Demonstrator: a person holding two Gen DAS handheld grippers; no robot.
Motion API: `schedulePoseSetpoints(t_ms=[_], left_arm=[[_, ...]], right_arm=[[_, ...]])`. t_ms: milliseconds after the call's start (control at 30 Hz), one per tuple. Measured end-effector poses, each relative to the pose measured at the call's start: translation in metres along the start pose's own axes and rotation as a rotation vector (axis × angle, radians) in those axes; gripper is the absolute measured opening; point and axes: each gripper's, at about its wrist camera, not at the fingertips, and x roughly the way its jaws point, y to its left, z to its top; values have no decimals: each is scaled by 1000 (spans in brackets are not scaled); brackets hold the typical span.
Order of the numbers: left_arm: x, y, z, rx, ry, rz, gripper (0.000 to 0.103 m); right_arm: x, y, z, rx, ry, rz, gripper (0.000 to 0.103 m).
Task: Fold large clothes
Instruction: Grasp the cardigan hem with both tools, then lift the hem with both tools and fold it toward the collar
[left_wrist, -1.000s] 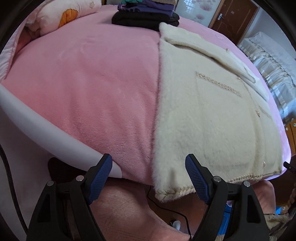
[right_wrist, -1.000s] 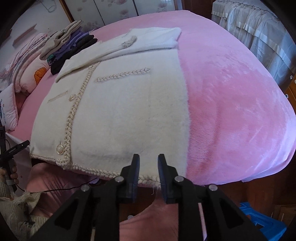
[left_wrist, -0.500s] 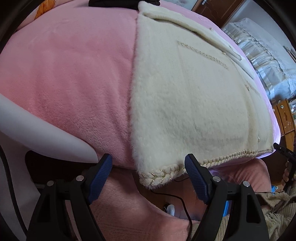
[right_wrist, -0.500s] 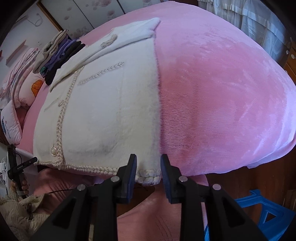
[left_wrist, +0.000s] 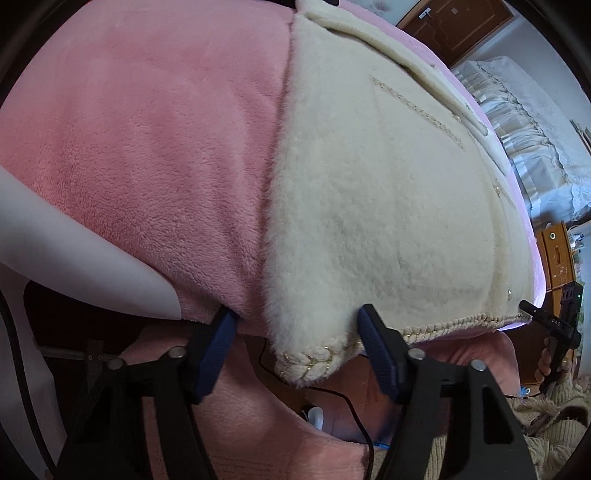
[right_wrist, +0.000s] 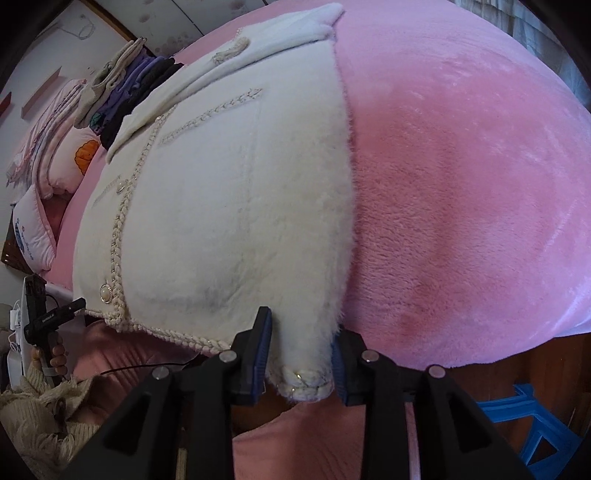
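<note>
Cream jacket (left_wrist: 369, 206) flat on pink blanket (left_wrist: 147, 147), hem corners between fingers (right_wrist: 258, 347).

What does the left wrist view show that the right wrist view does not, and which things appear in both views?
Only the left wrist view: a brown wooden door and the left gripper around the cream jacket's hem corner, its jaws having just been closing. Only the right wrist view: a stack of folded clothes, pillows, and the right gripper around the other hem corner. Both: the jacket on the pink blanket.
</note>
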Motion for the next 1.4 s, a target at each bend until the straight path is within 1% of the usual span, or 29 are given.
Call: schedulePoseSetpoints(t_ms=[33, 67, 100, 133, 267, 400, 533, 600, 633, 667, 700, 733, 800, 867, 1000, 1067, 1167, 1233, 1300, 1367, 1400], left_arm=[[-1, -1, 0, 2, -2, -7, 55], [-1, -4, 1, 4, -2, -15, 48], [1, -9, 3, 6, -3, -20, 43], [2, -11, 3, 10, -5, -19, 43], [5, -24, 8, 27, 6, -3, 44], [10, -28, 14, 28, 22, 2, 55], [15, -40, 18, 49, 21, 26, 55], [16, -47, 20, 60, 24, 38, 30], [16, -48, 22, 56, 30, 54, 27], [16, -48, 23, 47, 35, 56, 20], [14, -48, 24, 35, 34, 50, 18], [12, -47, 24, 19, 35, 39, 16], [7, -45, 24, -5, 37, 10, 13], [-1, -45, 25, -21, 30, -28, 12], [-24, -50, 30, -85, -31, -167, 11], [-34, -59, 35, -87, -63, -198, 11], [-44, -70, 45, -88, -96, -209, 12], [-47, -77, 54, -85, -108, -189, 12], [-50, -88, 63, -74, -125, -187, 12], [-58, -101, 74, -45, -156, -165, 12], [-64, -108, 82, -38, -177, -166, 12]], right_arm=[[-1, 1, 0, -7, -5, 8, 30], [-1, 1, -1, -11, -9, 15, 30], [-2, -1, -2, -13, -11, 22, 30], [-3, -1, -2, -12, -13, 26, 30], [-2, -6, -2, 2, -7, 28, 30], [4, -9, -1, 21, 12, 6, 30], [9, -3, 0, 14, 12, -11, 30], [11, 3, 0, 1, -2, -31, 29], [10, 4, -1, -6, -5, -36, 24], [9, 6, -1, -16, -12, -46, 20], [7, 8, -1, -27, -26, -57, 16], [3, 11, -2, -43, -35, -61, 14], [-5, 16, -3, -74, -56, -68, 12], [-19, 22, -3, -95, -93, -40, 12], [-48, 28, 4, -92, -173, 30, 11], [-62, 29, 9, -74, -211, 72, 11], [-80, 35, 20, -56, -266, 143, 11], [-92, 41, 28, -54, -301, 174, 11], [-98, 50, 34, -51, -326, 201, 11], [-105, 56, 43, -53, -347, 224, 11], [-108, 57, 46, -53, -356, 233, 11]])
